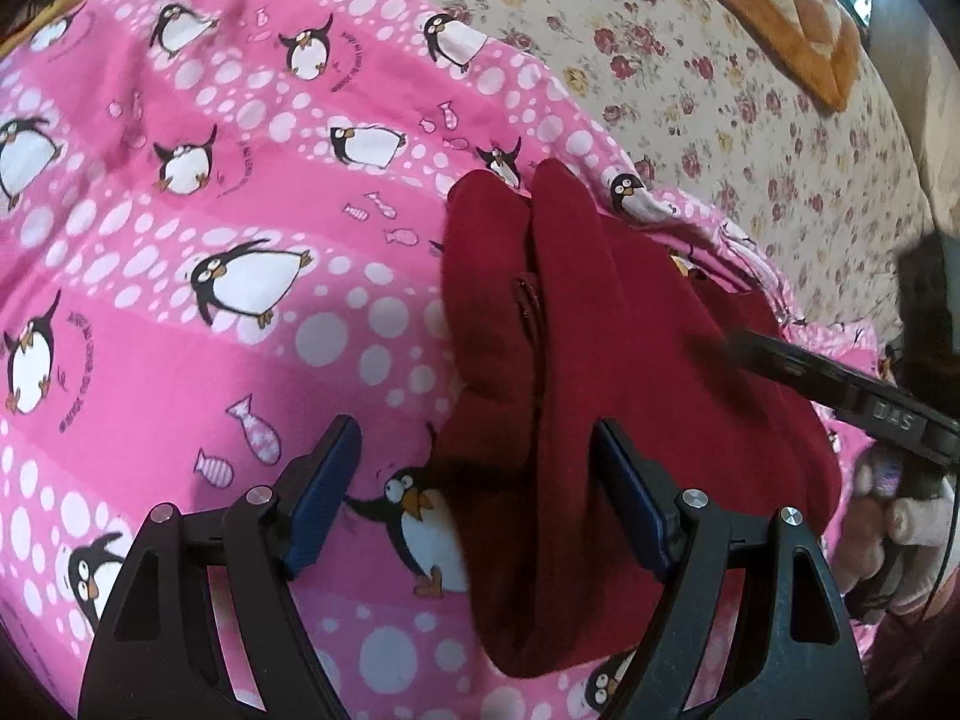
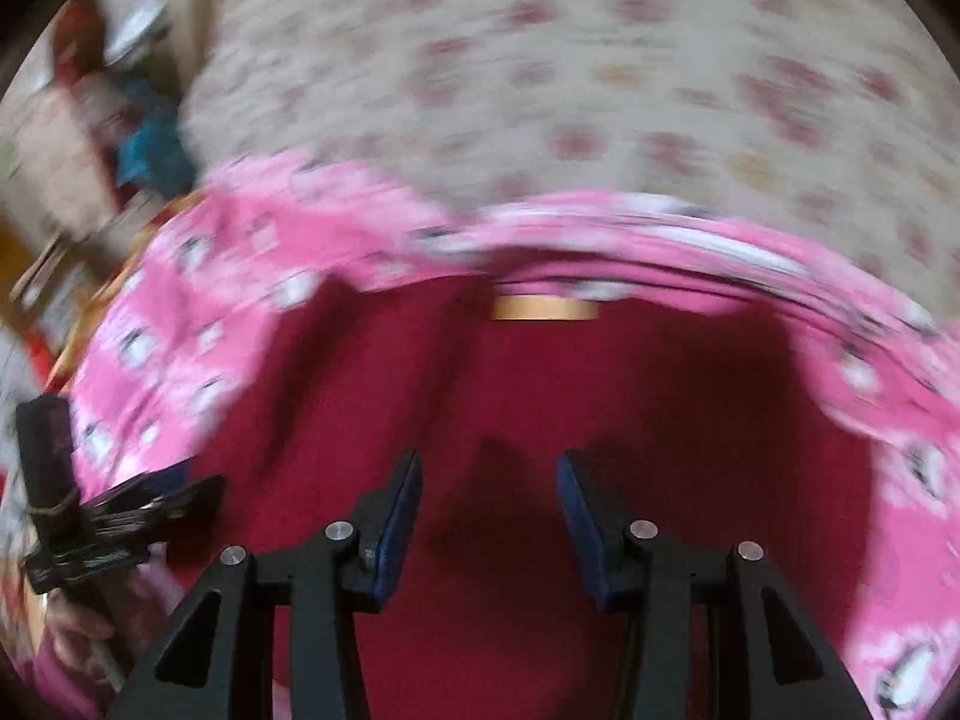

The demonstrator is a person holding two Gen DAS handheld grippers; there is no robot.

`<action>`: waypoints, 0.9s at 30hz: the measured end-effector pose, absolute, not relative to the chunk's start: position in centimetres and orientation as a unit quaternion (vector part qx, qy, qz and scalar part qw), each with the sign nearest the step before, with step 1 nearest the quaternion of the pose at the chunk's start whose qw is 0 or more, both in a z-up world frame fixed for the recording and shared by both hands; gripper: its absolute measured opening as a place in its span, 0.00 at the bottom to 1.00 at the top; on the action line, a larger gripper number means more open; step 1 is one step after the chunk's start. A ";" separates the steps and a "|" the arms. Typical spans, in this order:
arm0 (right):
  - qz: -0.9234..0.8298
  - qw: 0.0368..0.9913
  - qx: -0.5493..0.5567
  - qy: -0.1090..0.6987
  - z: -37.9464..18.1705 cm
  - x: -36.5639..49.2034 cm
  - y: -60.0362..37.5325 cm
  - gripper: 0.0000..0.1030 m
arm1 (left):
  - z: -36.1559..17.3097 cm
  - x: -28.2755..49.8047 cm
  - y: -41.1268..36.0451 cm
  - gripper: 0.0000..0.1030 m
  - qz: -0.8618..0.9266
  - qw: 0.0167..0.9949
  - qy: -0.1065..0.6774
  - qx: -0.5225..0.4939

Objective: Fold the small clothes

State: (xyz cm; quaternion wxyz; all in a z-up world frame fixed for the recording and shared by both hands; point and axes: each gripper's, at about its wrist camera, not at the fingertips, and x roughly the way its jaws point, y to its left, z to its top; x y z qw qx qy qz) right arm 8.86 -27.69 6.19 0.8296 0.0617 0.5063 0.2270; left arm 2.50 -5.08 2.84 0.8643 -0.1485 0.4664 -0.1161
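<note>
Dark red fleece garment, folded lengthwise, on pink penguin-print sheet; left gripper wide open, empty; right gripper open, empty, above garment

Right wrist view: motion blur throughout; the penguin figures on the pink sheet smear into white streaks, and the floral cover beyond the dark red garment shows only soft blotches. A tan strip at the garment's far edge cannot be identified. Clutter left of the garment is unreadable. The left gripper, at the garment's left edge, is blurred. Left wrist view: the garment hides the fingertips of the right gripper, and the picture's right edge cuts off that gripper's body.
</note>
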 end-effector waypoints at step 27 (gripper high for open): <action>0.266 0.794 0.038 0.546 4.1 16.3 -17.1 0.28 | 2.3 4.2 -6.9 0.49 -0.227 0.850 0.440 -0.179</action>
